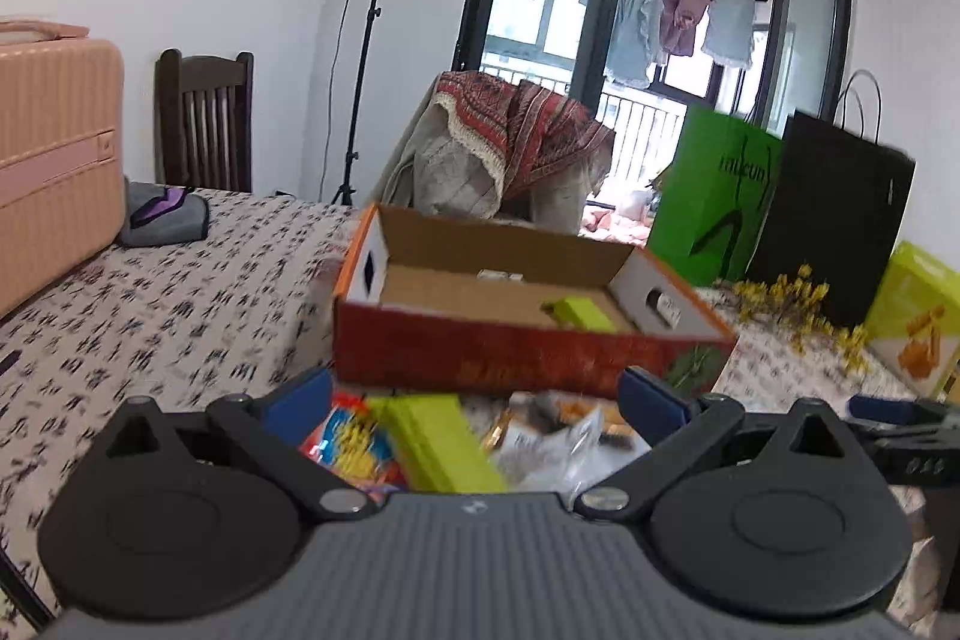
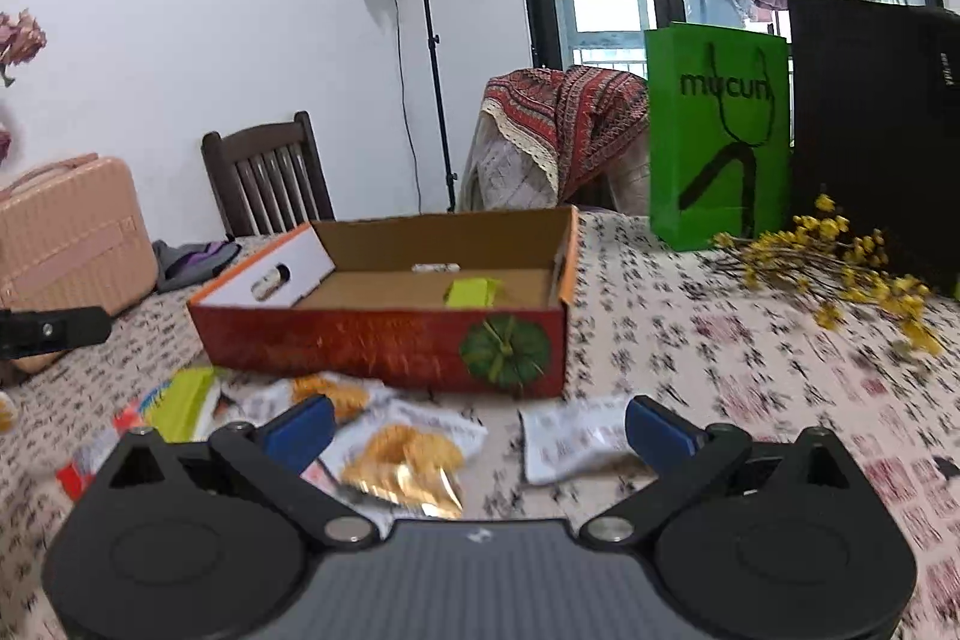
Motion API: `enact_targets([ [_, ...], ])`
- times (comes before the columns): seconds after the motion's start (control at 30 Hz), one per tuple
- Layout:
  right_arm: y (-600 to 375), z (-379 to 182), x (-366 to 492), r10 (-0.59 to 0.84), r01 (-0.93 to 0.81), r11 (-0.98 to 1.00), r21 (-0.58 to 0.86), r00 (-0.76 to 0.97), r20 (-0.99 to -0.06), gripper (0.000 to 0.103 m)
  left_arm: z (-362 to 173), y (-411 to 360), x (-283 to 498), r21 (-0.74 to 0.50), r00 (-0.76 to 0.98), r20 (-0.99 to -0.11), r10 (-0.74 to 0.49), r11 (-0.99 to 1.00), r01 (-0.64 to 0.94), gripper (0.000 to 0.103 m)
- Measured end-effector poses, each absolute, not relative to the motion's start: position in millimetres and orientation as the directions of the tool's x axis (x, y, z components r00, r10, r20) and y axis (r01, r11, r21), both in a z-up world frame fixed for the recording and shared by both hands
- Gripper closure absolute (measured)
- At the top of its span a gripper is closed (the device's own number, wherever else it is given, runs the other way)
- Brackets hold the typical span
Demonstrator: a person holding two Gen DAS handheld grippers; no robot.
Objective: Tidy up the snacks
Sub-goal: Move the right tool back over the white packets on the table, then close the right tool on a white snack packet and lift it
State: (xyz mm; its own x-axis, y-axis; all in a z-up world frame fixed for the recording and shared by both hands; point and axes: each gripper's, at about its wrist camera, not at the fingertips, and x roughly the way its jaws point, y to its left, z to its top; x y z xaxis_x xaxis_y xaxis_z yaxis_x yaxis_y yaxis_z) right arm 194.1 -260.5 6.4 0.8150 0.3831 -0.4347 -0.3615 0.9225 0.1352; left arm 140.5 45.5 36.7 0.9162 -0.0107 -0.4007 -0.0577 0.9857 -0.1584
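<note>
The snacks lie loose on the table just in front of the open box [image 2: 384, 340], between the box's near wall and the table's near edge. One green carton [image 2: 471, 292] already lies inside the box, toward its right end.

Handling, as judged:
- Foil packets [image 2: 402, 460]: light, soft, crinkly and slippery; contents look brittle. Pinch at a sealed edge or corner, not across the filled middle
- White packet [image 2: 570, 436]: light and flat; take by a seam at its edge
- Green bar box [image 1: 444, 442]: stiff, light, straight-sided; clamp across its two long faces near the middle
- Red-and-blue packet [image 1: 342, 436]: soft film, likely to slide; grip at an end seal

Left gripper [image 1: 477, 400]: jaws spread fully, nothing pinched. It hangs over the green bar box and the packets beside it; contact cannot be told

Right gripper [image 2: 480, 430]: jaws spread fully, empty. The foil packets lie below and between its fingers, the white packet by the right finger; no pad presses on either

The pictures are motion-blurred, so fine print and packet edges are unclear
</note>
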Motion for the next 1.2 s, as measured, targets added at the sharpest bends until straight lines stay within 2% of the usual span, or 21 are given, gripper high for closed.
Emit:
enact_targets([
  [0.23, -276.1, -17.4, 184.4, 0.364, -0.328, 0.931, 0.159, 0.802, -0.474, 0.000, 1.9, 58.7, 130.7, -0.187, 0.919, -0.393, 0.001, 0.979, -0.081, 0.000],
  [0.43, -280.2, -26.2, 183.9, 0.336, -0.305, 0.941, 0.145, 0.793, -0.508, 0.000, -2.0, 67.0, 125.7, -0.220, 0.933, -0.359, -0.018, 0.973, -0.066, 0.000],
  [0.93, -216.9, -39.5, 205.7, 0.327, -0.420, 0.907, 0.015, 0.682, -0.654, 0.000, -5.0, 73.9, 125.9, -0.252, 0.930, -0.366, -0.013, 0.964, -0.085, 0.000],
  [1.07, -214.7, -47.1, 203.2, 0.354, -0.473, 0.881, 0.011, 0.644, -0.678, 0.000, -5.7, 75.3, 125.9, -0.266, 0.928, -0.371, -0.019, 0.960, -0.087, 0.000],
  [1.2, -220.5, -50.4, 204.2, 0.382, -0.485, 0.874, 0.025, 0.655, -0.652, 0.000, -5.7, 75.7, 126.0, -0.271, 0.928, -0.373, -0.028, 0.959, -0.080, 0.000],
])
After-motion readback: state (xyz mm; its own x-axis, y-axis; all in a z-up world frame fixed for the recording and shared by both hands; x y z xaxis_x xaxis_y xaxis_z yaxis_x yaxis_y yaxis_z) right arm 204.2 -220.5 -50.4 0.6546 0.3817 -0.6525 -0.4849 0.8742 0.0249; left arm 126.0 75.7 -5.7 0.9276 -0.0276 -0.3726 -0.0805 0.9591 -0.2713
